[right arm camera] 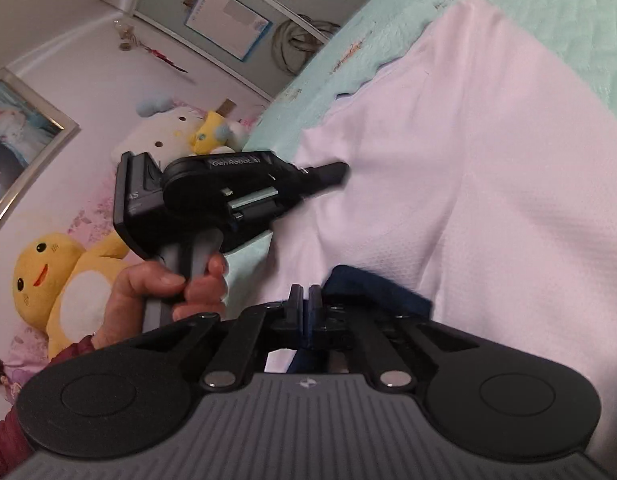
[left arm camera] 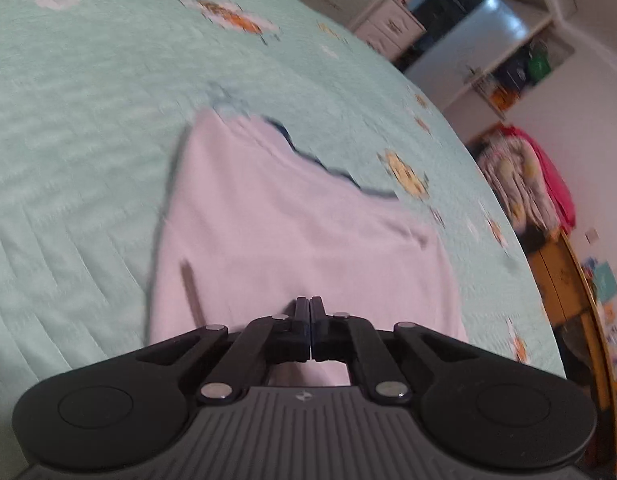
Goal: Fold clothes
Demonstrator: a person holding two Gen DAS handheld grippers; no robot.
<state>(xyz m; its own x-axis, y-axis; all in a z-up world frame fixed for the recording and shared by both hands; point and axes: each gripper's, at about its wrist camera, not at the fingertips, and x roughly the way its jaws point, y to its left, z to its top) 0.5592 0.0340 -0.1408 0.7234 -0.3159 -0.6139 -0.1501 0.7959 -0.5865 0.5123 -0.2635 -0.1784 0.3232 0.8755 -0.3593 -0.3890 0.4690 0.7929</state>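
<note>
A pale pink-white garment (left arm camera: 288, 220) with a dark blue trim (left arm camera: 332, 168) lies spread on the mint green bedspread (left arm camera: 88, 100). My left gripper (left arm camera: 310, 302) is shut over the garment's near edge. In the right wrist view the left gripper (right arm camera: 340, 168) pinches the garment (right arm camera: 488, 160) at its side edge, and creases run out from its tip. A person's hand (right arm camera: 168, 284) holds its handle. My right gripper (right arm camera: 305, 292) is shut on the dark blue trim (right arm camera: 380, 284), and blue cloth shows between its fingers.
The bedspread (right arm camera: 568, 8) runs to the bed's edge. Plush toys, a yellow one (right arm camera: 48, 276) and a white one (right arm camera: 164, 136), lean against the wall by a framed photo (right arm camera: 12, 140). Past the bed are white drawers (left arm camera: 388, 28), shelves (left arm camera: 508, 60) and a heap of clothes (left arm camera: 520, 184).
</note>
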